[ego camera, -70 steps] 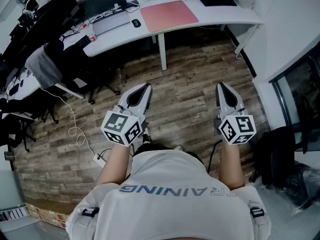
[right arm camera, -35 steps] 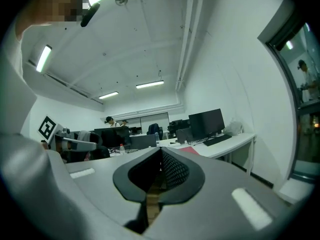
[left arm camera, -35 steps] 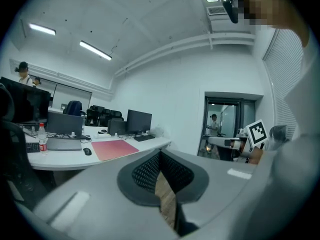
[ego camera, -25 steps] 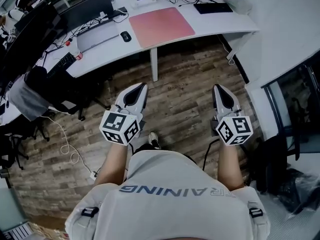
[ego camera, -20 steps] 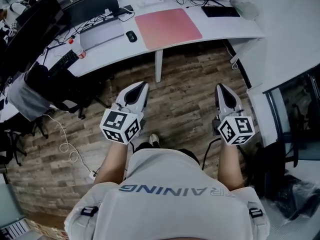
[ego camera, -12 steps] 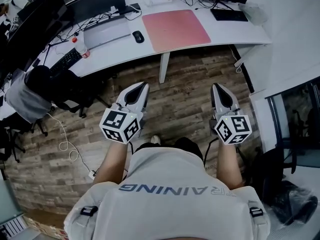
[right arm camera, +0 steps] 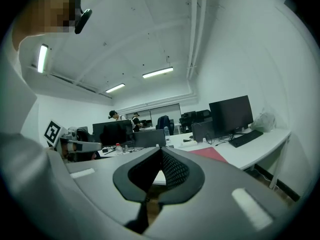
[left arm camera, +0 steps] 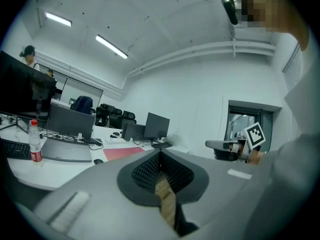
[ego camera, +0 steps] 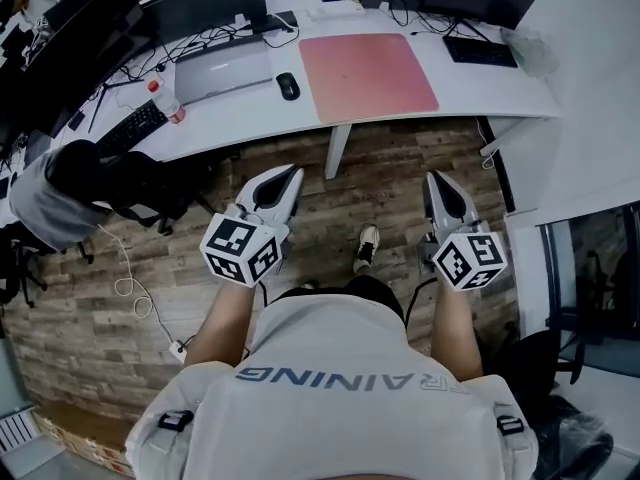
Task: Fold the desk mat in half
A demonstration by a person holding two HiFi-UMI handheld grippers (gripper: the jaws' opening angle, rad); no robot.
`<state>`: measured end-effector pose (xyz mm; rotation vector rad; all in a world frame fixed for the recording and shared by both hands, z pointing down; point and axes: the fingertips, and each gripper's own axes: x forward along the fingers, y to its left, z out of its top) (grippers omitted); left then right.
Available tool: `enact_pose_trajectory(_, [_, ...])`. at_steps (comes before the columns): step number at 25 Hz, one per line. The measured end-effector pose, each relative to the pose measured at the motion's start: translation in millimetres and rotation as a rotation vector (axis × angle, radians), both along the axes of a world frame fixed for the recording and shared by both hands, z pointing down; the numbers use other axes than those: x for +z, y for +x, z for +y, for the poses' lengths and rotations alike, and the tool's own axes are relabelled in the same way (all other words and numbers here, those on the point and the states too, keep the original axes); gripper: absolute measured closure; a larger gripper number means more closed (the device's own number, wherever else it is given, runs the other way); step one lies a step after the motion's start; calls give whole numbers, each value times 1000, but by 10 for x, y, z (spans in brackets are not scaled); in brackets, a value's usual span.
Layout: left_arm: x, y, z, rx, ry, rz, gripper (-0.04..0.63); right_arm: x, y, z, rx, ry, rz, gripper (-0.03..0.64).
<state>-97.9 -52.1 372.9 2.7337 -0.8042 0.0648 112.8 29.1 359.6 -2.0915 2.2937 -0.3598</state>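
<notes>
A pink desk mat point(ego camera: 367, 64) lies flat on the white desk point(ego camera: 440, 103) ahead of me; it also shows as a thin red strip in the left gripper view point(left arm camera: 123, 153) and in the right gripper view point(right arm camera: 209, 154). My left gripper point(ego camera: 289, 179) and right gripper point(ego camera: 438, 182) hang over the wooden floor, well short of the desk, both pointing at it. The jaws of each meet at the tips with nothing between them, so both are shut and empty.
On the desk stand a laptop point(ego camera: 222, 68), a mouse point(ego camera: 288, 86), a keyboard point(ego camera: 481, 51), monitors and a bottle point(ego camera: 165, 98). A desk leg point(ego camera: 338, 151) stands below the mat. A dark office chair point(ego camera: 110, 183) is at left. A cable point(ego camera: 135, 288) lies on the floor.
The desk and mat have come closer and shifted right in the head view as I walk forward. Both grippers keep their pose, shut.
</notes>
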Motion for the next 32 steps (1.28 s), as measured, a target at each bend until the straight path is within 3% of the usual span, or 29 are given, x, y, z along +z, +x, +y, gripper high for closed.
enact_pose_trajectory(10, [-152, 560, -867, -137, 48, -19, 595, -87, 701, -1200, -128, 54, 5, 601])
enact_pose_trajectory(20, [-44, 1315, -1508, -264, 16, -64, 595, 75, 1715, -2135, -170, -2, 44, 600])
enact_pose_trajectory(25, [178, 1237, -1677, -329, -36, -112, 595, 381, 1611, -2579, -267, -52, 16, 566])
enact_pose_trajectory(32, [428, 801, -2000, -366, -99, -85, 595, 558, 1062, -3004, -332, -101, 35, 578])
